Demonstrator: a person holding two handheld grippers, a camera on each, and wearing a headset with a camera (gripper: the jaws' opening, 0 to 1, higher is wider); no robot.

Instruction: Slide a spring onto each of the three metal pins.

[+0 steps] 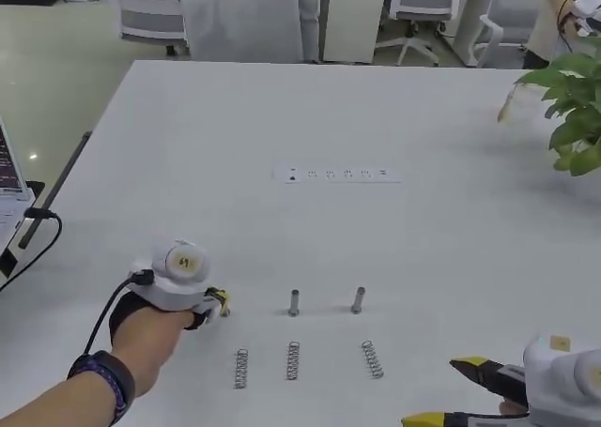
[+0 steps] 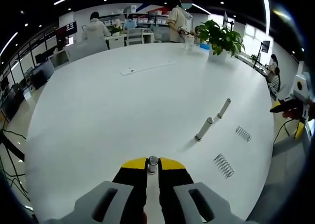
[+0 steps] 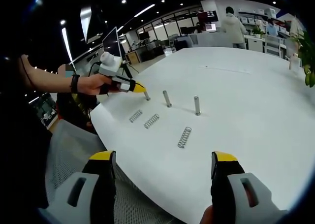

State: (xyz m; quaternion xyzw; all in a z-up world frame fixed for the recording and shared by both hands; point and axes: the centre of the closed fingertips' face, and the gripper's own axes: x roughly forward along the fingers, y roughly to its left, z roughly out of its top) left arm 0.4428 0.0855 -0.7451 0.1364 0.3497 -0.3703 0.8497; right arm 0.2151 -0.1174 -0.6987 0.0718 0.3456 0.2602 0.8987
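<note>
Three springs (image 1: 293,360) lie loose by the desk's (image 1: 282,117) near edge, none on the pins (image 1: 294,302) yet, while your left tongs (image 1: 222,302) pinch the end pin (image 2: 153,160) and your right tongs (image 3: 163,157) hang spread wide.

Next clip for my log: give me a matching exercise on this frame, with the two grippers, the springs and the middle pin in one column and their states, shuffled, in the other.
Things:
1. left gripper
2. right gripper
3. three springs
4. middle pin

States:
a. lying flat on the table, on no pin
b. shut on the leftmost pin
c. standing upright, bare
d. jaws wide apart, holding nothing

Pairs: 1-b, 2-d, 3-a, 4-c.
</note>
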